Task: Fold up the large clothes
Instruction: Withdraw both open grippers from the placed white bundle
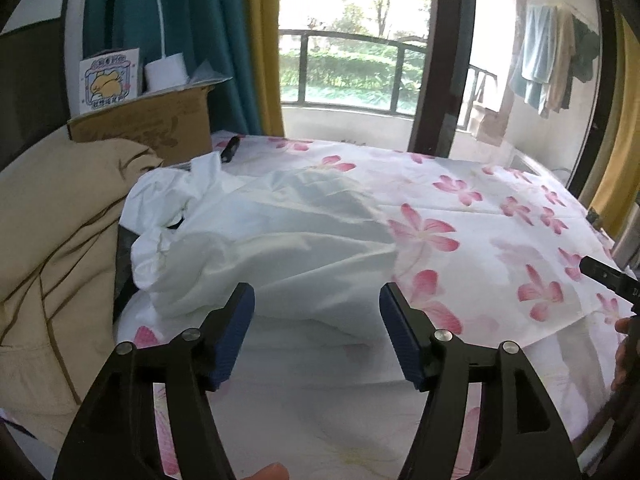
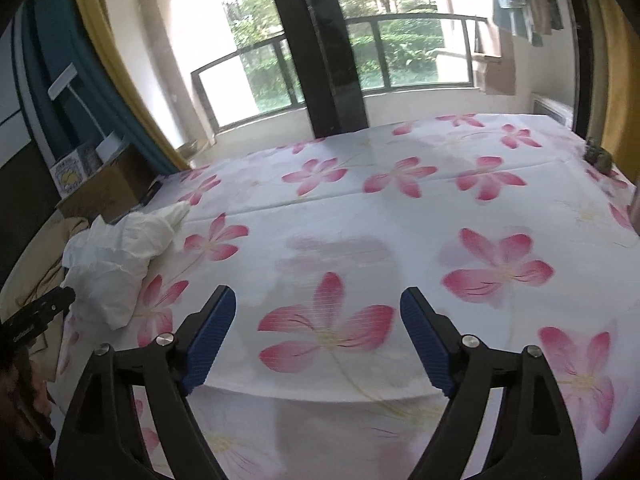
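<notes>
The bed sheet [image 2: 420,208] is white, printed with large pink five-petalled flowers that have pale yellow centres and thin dark veins. The crumpled garment [image 1: 272,236] lying on it is plain white, with a faint greenish-grey cast in its shaded folds. Beside it, the quilt [image 1: 52,240] is tan with darker brown stitch lines. The cardboard box [image 1: 152,124] is brown; the card [image 1: 109,84] standing in it is white with a yellow cartoon animal. The curtains are teal [image 1: 120,8] and mustard yellow [image 1: 268,48]. Each hand-held gripper, left [image 1: 316,332] and right [image 2: 318,336], is black with ribbed dark-blue pads [image 1: 236,340].
</notes>
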`<state>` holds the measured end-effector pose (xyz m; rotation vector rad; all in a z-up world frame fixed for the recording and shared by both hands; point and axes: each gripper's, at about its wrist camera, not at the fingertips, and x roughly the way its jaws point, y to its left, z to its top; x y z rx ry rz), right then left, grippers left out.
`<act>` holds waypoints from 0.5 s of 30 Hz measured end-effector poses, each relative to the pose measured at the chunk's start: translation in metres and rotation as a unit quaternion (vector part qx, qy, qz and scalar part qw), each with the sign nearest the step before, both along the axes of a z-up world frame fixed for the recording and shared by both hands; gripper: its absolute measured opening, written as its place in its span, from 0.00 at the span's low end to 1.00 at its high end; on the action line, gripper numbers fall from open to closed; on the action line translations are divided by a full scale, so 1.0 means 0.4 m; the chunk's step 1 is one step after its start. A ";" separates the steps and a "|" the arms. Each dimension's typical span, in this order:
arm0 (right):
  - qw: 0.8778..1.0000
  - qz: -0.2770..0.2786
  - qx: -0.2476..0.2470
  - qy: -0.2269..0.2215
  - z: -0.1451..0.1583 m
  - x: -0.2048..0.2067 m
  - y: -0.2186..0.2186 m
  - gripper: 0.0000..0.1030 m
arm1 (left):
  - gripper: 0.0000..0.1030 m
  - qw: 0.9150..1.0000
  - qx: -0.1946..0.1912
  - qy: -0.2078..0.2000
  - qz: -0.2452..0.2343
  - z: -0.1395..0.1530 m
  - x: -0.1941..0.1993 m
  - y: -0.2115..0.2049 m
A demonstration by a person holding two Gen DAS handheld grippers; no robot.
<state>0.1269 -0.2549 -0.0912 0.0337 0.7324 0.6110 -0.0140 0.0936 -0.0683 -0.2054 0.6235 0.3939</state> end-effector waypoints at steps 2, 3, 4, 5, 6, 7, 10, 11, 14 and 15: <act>1.000 -0.010 0.002 -0.004 0.009 0.001 -0.026 0.82 | 0.67 1.000 0.003 -0.004 -0.006 0.008 0.002 -0.014; 1.000 -0.014 0.003 -0.006 0.011 0.002 -0.035 0.82 | 0.67 1.000 0.005 -0.006 -0.008 0.012 0.003 -0.019; 1.000 -0.017 0.003 -0.008 0.014 0.003 -0.045 0.82 | 0.67 1.000 0.007 -0.010 -0.010 0.017 0.004 -0.025; 1.000 -0.019 0.004 -0.010 0.017 0.004 -0.054 0.82 | 0.68 1.000 0.009 -0.012 -0.011 0.021 0.004 -0.030; 1.000 -0.023 0.004 -0.010 0.020 0.007 -0.065 0.82 | 0.68 1.000 0.010 -0.015 -0.013 0.026 0.005 -0.036; 1.000 -0.028 0.005 -0.011 0.023 0.009 -0.075 0.83 | 0.68 1.000 0.011 -0.017 -0.014 0.030 0.007 -0.040; 0.999 -0.040 0.005 -0.017 0.032 0.015 -0.104 0.83 | 0.68 0.999 0.021 -0.021 -0.018 0.042 0.016 -0.053; 0.999 -0.044 0.004 -0.019 0.035 0.016 -0.112 0.83 | 0.68 0.999 0.024 -0.023 -0.020 0.047 0.020 -0.058; 0.998 -0.056 0.002 -0.028 0.048 0.019 -0.136 0.83 | 0.68 0.999 0.029 -0.030 -0.028 0.063 0.029 -0.069; 0.998 -0.060 0.000 -0.032 0.053 0.020 -0.143 0.83 | 0.68 0.998 0.032 -0.032 -0.031 0.068 0.032 -0.072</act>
